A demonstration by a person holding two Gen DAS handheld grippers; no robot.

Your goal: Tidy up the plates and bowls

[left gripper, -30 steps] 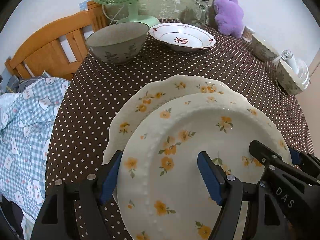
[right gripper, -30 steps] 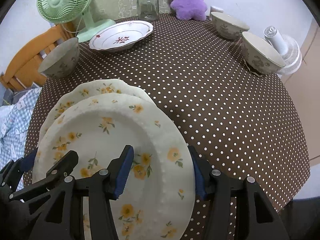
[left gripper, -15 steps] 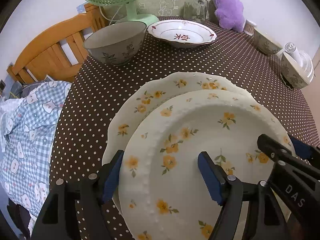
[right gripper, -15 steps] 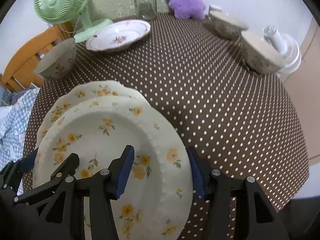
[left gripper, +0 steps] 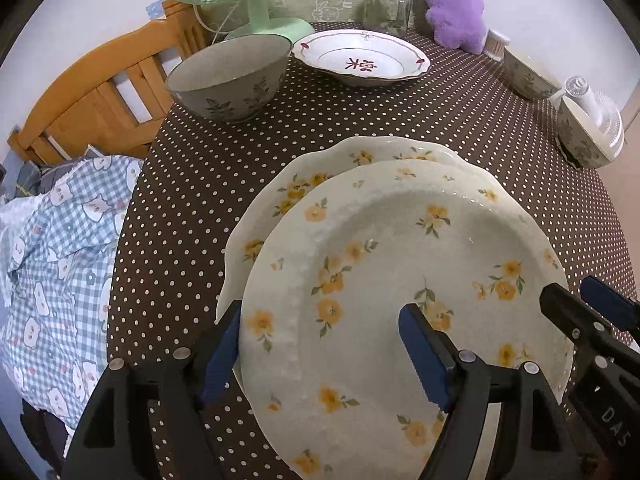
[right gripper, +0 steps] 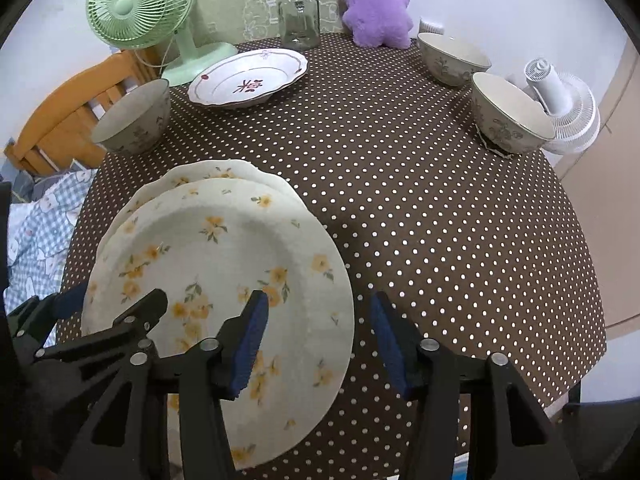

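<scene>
A round table [right gripper: 440, 220] covered in a brown polka-dot cloth is seen, with a wooden chair [left gripper: 100, 92] at its left edge. Near its front, two cream plates with yellow flowers are stacked: the upper plate [left gripper: 400, 300] lies on the lower plate [left gripper: 280, 200], shifted toward the camera so that the lower rim shows behind it. The upper plate's left rim sits between the pads of the left gripper [left gripper: 320, 344], whose jaws stand wide apart and are not seen pressing on it. The right rim of the same plate lies between the pads of the right gripper [right gripper: 316, 340]; its jaws have just been closing, yet a gap remains beside the rim and no clamping is seen. Farther back, a green fan [right gripper: 140, 4] and a purple plush toy [right gripper: 376, 4] are placed, with a red-patterned dish [right gripper: 248, 78], three grey bowls [right gripper: 136, 116] and a glass jar [right gripper: 298, 16].
</scene>
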